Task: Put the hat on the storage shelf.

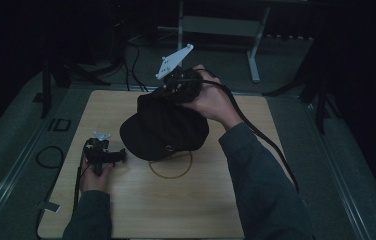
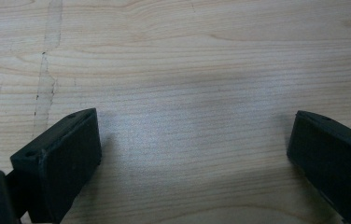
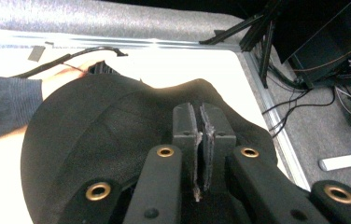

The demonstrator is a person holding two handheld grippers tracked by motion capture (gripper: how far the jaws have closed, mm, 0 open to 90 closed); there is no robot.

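black cap (image 1: 163, 127) | R gripper (image 3: 200, 123) clamped on its fabric (lifted, tilted) | L gripper (image 2: 192, 154) wide apart over table (image 2: 173, 56)

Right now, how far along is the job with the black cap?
Done: the right gripper is shut on the black cap, pinching its back edge. In hand: the cap hangs tilted over the circle on the table. Left: setting it down; the left gripper rests open.

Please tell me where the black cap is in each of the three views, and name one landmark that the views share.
High view: black cap at centre, lifted by the right hand-held gripper.
Left gripper view: not in it.
Right gripper view: cap at lower centre, pinched between the jaws.
Shared landmark: wooden table.
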